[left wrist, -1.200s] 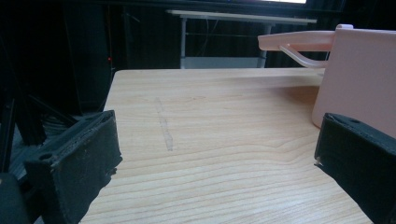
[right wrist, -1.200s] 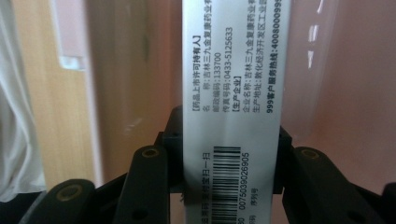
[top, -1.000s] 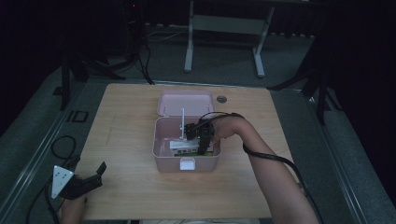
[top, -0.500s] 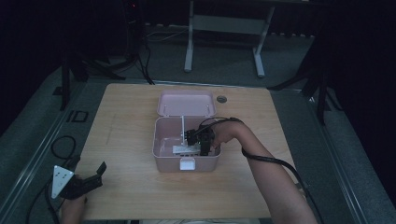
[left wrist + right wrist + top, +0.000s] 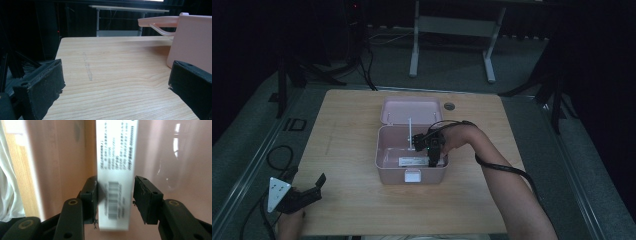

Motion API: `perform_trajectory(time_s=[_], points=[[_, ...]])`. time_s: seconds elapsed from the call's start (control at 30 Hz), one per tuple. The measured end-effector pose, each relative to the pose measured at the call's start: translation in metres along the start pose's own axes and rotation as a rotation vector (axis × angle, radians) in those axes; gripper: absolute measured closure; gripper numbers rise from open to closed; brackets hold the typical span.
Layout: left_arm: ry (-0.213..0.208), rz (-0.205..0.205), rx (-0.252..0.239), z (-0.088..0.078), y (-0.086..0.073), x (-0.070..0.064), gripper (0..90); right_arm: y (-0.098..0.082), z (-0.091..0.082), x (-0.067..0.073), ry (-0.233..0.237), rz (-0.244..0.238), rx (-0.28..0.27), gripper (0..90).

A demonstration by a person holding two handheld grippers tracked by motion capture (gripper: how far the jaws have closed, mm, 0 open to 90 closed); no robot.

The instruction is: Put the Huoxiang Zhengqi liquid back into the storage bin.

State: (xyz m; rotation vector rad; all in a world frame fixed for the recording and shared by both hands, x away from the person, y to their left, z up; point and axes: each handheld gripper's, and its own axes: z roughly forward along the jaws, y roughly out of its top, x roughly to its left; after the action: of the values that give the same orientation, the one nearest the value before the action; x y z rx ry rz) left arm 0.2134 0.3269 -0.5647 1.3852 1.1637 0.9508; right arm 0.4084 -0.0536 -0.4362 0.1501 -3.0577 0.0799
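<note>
Right hand-held gripper (image 5: 115,200) lowered into the open pink box (image 5: 384,162) on the desk (image 5: 352,125), jaws just easing apart around a white barcoded packet (image 5: 115,170) lying inside, left hand-held gripper (image 5: 304,195) spread wide, resting at the desk's near corner

Box (image 5: 387,161): pale pink
Packet (image 5: 115,157): white, black print and barcode
Desk (image 5: 352,145): light wood grain
Right claw (image 5: 115,200): black

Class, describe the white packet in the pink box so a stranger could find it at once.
Start at the wooden table, then the open pink box at its middle. The white packet lies on the box floor between the right gripper jaws; its printed barcode sets it apart.
</note>
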Motion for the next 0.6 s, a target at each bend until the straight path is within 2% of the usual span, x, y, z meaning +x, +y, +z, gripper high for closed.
perform_trajectory(time_s=[0.07, 0.1, 0.37, 0.47, 0.6], points=[[0.0, 0.0, 0.0, 0.0, 0.0, 0.0, 0.2, 0.0, 0.0, 0.0, 0.0, 0.0, 0.0, 54.0], [0.001, -0.001, 0.001, 0.0, 0.0, 0.0, 0.2, -0.004, -0.009, 0.001, -0.01, 0.011, -0.007, 52.5], [0.001, -0.001, 0.0, 0.0, 0.0, 0.0, 0.2, -0.016, -0.032, 0.003, -0.038, 0.03, -0.047, 51.6], [0.002, 0.0, 0.001, 0.0, 0.0, 0.0, 0.2, -0.023, -0.041, 0.005, -0.052, 0.036, -0.073, 51.2], [0.002, 0.0, 0.002, 0.0, 0.0, 0.0, 0.2, -0.037, -0.059, 0.003, -0.091, 0.061, -0.137, 50.1]])
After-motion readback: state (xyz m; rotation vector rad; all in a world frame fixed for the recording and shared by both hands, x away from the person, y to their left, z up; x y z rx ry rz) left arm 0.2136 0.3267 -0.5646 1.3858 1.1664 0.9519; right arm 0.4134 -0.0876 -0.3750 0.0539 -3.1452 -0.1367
